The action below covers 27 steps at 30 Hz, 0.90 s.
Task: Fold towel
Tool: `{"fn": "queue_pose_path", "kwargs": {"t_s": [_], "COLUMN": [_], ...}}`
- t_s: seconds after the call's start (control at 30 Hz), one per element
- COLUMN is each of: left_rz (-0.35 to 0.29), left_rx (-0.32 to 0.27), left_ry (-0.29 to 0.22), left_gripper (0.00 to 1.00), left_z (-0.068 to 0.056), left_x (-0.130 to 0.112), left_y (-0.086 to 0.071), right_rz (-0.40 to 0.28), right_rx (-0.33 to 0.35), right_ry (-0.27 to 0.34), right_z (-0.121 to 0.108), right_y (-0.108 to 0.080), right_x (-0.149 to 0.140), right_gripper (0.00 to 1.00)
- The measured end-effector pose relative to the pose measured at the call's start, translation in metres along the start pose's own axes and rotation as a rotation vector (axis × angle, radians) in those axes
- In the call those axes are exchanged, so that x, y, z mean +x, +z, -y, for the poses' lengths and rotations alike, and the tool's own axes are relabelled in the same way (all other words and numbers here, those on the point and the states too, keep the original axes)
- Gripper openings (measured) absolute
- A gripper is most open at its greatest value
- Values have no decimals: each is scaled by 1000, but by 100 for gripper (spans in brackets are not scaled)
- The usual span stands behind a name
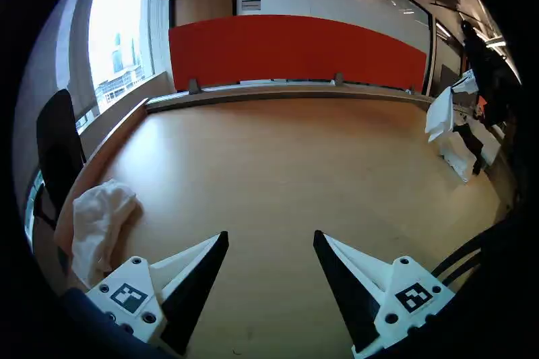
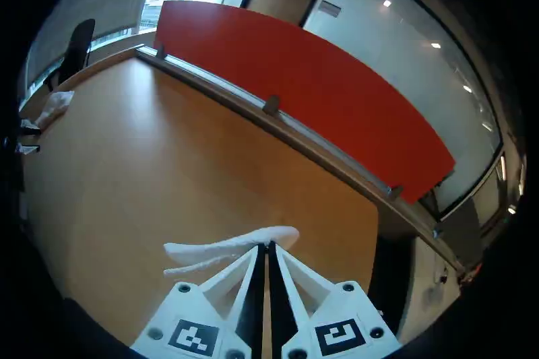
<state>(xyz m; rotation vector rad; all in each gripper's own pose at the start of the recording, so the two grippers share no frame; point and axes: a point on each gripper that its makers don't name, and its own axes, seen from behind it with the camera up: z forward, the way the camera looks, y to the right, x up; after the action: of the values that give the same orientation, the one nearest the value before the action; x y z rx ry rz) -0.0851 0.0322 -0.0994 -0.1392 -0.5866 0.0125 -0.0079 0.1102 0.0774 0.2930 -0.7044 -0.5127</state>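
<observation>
One white towel [image 1: 100, 221] lies crumpled in a loose heap at the left edge of the wooden table [image 1: 283, 170]; the right gripper view shows this towel [image 2: 57, 104] as a small pale bundle far off. A second white towel [image 2: 226, 251] is lifted, a narrow bunched fold of it pinched at the tips of the right gripper [image 2: 268, 246], the fabric trailing to the left. In the left gripper view that second towel [image 1: 441, 115] hangs in soft folds near the table's right side.
</observation>
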Motion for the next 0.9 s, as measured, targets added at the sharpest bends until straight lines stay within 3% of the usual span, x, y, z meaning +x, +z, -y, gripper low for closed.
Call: {"fn": "queue_pose_path", "kwargs": {"t_s": [0.57,0.9], "left_rz": [-3,-2], "left_rx": [-21,-33], "left_ry": [24,39], "left_gripper": [94,94], "left_z": [-12,-17], "left_x": [8,10], "left_y": [3,2], "right_rz": [38,101], "right_rx": [-64,-95], "right_ry": [55,128], "right_z": [-39,-49], "right_y": [-21,-42], "right_x": [-38,-102], "right_gripper": [3,3]}}
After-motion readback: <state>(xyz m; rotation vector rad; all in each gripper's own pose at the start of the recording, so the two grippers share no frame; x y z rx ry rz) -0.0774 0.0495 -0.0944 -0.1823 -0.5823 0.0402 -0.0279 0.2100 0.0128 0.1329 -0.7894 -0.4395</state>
